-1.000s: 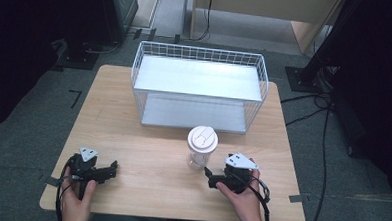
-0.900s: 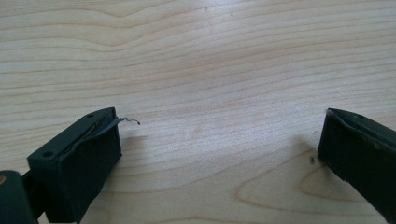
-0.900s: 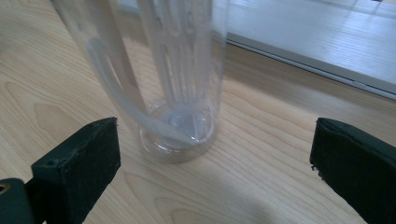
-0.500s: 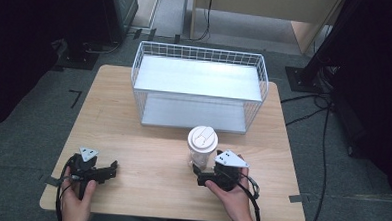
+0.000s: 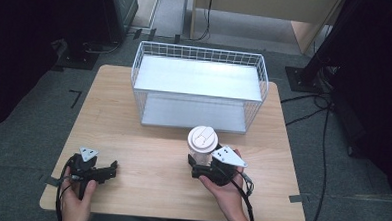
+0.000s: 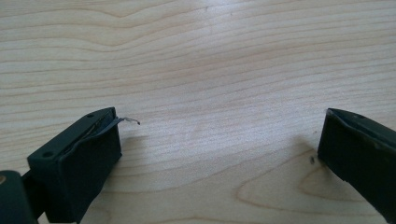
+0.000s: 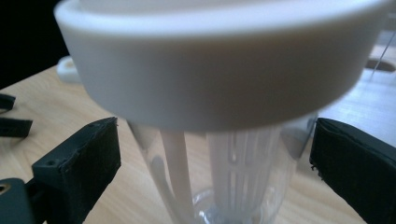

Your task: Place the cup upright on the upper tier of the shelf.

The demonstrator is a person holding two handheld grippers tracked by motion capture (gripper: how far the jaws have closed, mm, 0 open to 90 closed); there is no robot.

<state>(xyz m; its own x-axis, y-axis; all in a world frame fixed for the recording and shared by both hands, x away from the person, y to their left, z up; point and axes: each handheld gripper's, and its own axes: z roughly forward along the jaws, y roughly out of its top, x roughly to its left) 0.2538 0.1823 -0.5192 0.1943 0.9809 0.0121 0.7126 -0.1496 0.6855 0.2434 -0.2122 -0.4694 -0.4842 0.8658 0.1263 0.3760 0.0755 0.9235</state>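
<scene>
A pale wooden counter [image 5: 147,138] stands on grey carpet, a white wire basket [image 5: 199,85] toward its far side. Just in front of the basket stands a clear cup with a white lid [image 5: 201,144], upright. The right claw [image 5: 197,166] is spread wide around the cup's base, its jaws not touching it. The left claw [image 5: 112,168] rests released at the near left corner.

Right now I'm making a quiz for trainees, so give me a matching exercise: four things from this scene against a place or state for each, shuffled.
Things:
1. cup
2. wire basket
3. left tool
4. right tool

Places or states:
A. far side of the table, two shelves
B. open over bare wood, near left corner
C. upright, white lid on
D. open, jaws on either side of the cup

Pairs: 1-C, 2-A, 3-B, 4-D
</scene>
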